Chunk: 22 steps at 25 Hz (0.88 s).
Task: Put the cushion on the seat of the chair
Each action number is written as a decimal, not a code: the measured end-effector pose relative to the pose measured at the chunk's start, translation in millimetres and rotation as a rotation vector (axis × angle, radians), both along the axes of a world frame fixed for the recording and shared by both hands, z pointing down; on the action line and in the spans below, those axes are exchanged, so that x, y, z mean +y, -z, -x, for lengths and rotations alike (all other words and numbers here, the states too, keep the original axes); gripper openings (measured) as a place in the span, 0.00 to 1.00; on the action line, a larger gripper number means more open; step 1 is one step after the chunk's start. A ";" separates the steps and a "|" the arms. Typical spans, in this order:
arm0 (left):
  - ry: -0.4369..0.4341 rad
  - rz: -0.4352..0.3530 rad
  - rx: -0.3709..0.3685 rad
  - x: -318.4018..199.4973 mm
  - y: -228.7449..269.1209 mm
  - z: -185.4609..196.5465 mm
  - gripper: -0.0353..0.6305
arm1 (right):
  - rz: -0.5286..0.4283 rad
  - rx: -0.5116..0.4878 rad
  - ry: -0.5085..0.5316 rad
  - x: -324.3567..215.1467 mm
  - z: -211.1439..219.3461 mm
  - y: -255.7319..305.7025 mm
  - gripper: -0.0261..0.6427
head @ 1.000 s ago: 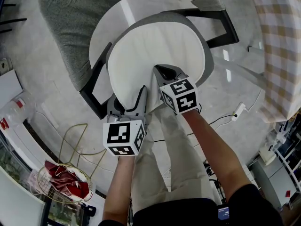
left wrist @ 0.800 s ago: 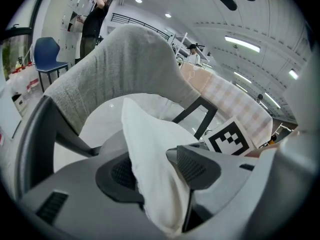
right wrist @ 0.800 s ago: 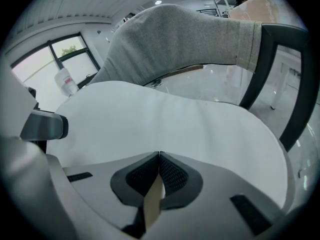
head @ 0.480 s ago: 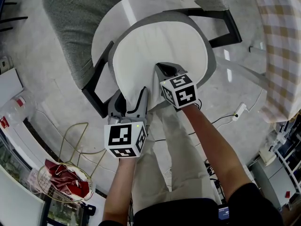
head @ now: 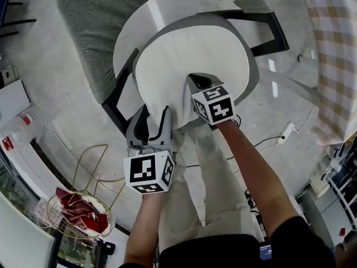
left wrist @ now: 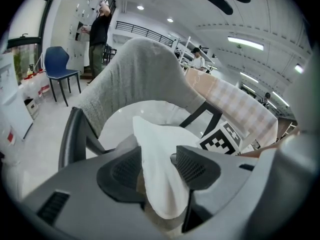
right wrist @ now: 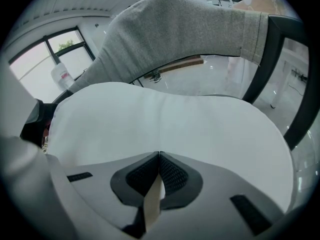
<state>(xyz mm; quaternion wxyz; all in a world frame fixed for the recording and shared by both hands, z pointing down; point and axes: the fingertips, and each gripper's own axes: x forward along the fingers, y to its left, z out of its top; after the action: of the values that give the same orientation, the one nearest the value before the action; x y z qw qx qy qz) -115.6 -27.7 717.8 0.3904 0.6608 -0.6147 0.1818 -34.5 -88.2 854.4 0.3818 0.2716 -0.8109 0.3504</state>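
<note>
The chair faced the person, its pale seat partly bare; the cushion lay over that seat, offset toward the near side, though contact could not be told; the left gripper was clenched on a bunched fold of its near edge; the right gripper pinched the rim flat, probably so that the two together kept it level.

Forearms outstretched, left gripper and right gripper jaws pinching cushion
</note>
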 end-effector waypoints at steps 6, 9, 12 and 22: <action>0.049 -0.134 -0.069 -3.2 28.5 6.8 0.24 | -0.003 0.008 0.016 1.5 2.8 -1.9 0.07; 0.028 -0.116 -0.057 -4.2 21.3 3.5 0.24 | -0.014 0.027 0.020 2.1 2.5 -3.0 0.07; 0.021 -0.108 -0.058 -4.9 17.9 6.7 0.24 | -0.015 0.015 0.021 3.6 4.8 -1.7 0.07; -0.153 -0.120 -0.070 -16.4 -10.7 -24.0 0.06 | -0.019 -0.046 -0.115 -11.3 -31.7 16.8 0.07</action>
<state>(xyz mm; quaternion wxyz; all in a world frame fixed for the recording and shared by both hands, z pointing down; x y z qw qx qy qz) -91.6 -44.1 728.5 0.3134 0.7214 -0.5853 0.1968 -2.8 -99.4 837.7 0.3395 0.3132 -0.8060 0.3701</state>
